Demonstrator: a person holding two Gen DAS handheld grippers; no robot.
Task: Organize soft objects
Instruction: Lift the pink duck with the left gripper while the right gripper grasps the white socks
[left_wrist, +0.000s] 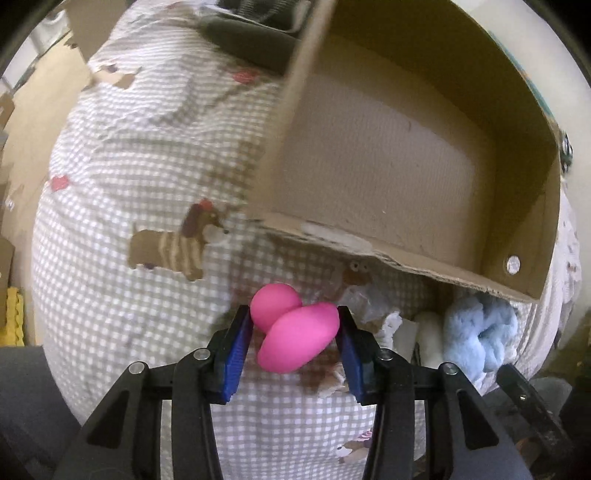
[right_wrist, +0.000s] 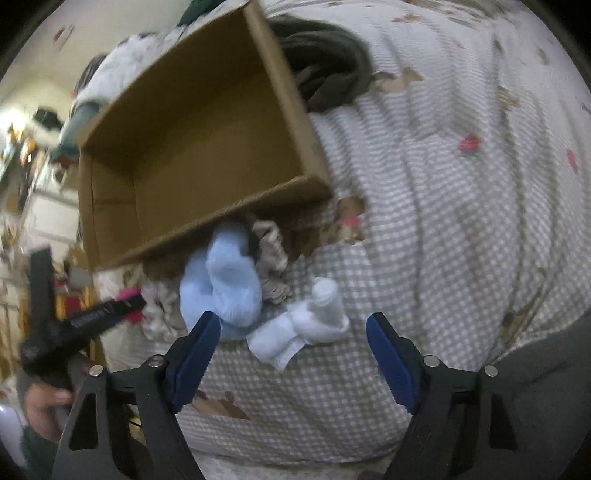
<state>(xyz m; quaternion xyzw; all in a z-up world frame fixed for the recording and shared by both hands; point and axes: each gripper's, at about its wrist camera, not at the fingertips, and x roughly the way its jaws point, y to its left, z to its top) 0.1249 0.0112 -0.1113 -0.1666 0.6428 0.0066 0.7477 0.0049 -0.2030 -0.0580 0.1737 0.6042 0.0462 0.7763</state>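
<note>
Bed under a checked cover, room clutter at the edges

The gingham bedspread (left_wrist: 140, 177) is printed with dachshunds (left_wrist: 173, 242) and small red shapes. A dark grey garment (right_wrist: 325, 70) lies bunched on it just behind the box. A yellow foam piece (left_wrist: 14, 314) sits at the far left edge; blurred furniture (right_wrist: 48, 218) stands beyond.

Both wrist views close above bed, sharing cardboard box (left_wrist: 406, 155).

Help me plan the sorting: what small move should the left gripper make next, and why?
Probably lift and carry forward over the cardboard box rim. The left gripper is shut on the pink toy, the box looks bare inside, and the right gripper hangs open near the white sock.
</note>
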